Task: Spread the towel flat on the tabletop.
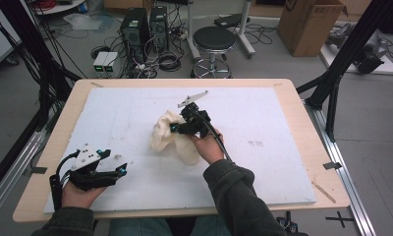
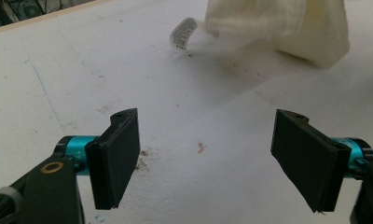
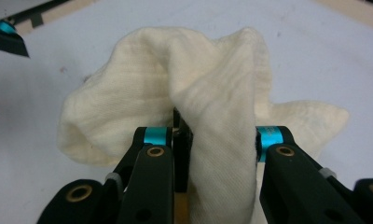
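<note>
A cream-coloured cloth (image 1: 171, 137) lies bunched near the middle of the bench (image 1: 293, 162), on a white sheet that covers most of the wooden top. Part of the cloth is lifted into a soft ridge. In the right gripper view the cloth (image 3: 194, 102) rises between the two black jaws, which press a thick fold of it from both sides, so the right tongs (image 1: 177, 129) are gripping the cloth. The fabric drapes to either side of the jaws and down onto the sheet. A small white label (image 2: 183, 32) sticks out from the edge of the cloth (image 2: 287, 28) in the left gripper view; its print is too small to read.

The right hand (image 1: 208, 147) reaches in from the bottom of the high view, in a dark green sleeve, with a cable trailing from the tongs along the wrist.

The left tongs (image 1: 120, 169) rest low at the near left part of the bench, well apart from the cloth, held by the left hand (image 1: 76, 192). Their jaws stand wide apart with nothing between them, only the white sheet, which carries faint smudges and specks.

Beyond the bench, on the floor, stand a round black stool (image 1: 213, 39), computer towers (image 1: 144, 27) with tangled cables, and a cardboard box (image 1: 310, 24).
</note>
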`<state>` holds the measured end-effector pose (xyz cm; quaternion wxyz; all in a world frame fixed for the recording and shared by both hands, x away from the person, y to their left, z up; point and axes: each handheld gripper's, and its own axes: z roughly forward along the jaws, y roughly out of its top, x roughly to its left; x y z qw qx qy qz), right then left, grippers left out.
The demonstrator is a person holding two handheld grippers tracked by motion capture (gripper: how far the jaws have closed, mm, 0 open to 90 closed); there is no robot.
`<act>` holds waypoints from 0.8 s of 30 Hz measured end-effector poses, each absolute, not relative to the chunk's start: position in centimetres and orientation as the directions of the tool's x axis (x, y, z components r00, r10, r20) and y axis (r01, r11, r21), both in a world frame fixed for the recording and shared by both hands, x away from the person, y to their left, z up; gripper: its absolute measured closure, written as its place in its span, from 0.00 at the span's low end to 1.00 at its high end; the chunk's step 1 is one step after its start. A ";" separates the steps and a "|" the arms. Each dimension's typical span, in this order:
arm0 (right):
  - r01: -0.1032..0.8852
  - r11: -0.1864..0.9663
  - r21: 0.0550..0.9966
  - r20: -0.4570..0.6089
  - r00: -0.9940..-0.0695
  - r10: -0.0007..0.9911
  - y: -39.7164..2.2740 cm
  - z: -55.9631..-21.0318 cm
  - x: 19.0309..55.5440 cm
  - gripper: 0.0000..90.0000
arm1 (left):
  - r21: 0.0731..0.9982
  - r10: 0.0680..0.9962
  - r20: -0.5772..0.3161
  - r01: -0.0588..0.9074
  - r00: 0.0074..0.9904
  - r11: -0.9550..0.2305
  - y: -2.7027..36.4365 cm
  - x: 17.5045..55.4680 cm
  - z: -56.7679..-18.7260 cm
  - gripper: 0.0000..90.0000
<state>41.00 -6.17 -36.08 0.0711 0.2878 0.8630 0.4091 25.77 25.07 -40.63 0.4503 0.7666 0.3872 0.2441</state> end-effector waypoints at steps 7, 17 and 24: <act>0.486 0.543 0.685 0.152 -0.824 0.546 -5.2 -39.2 41.2 0.81 | 0.880 0.814 0.023 0.376 0.580 -0.292 25.2 25.8 -40.6 0.27; 0.527 0.574 0.627 0.182 -0.816 0.549 -4.8 -41.8 40.5 0.69 | 0.879 0.813 0.023 0.376 0.581 -0.294 25.1 25.8 -40.7 0.27; 0.504 0.571 0.648 0.194 -0.834 0.516 -5.1 -41.1 40.1 0.37 | 0.879 0.811 0.019 0.378 0.584 -0.293 25.0 26.0 -40.7 0.27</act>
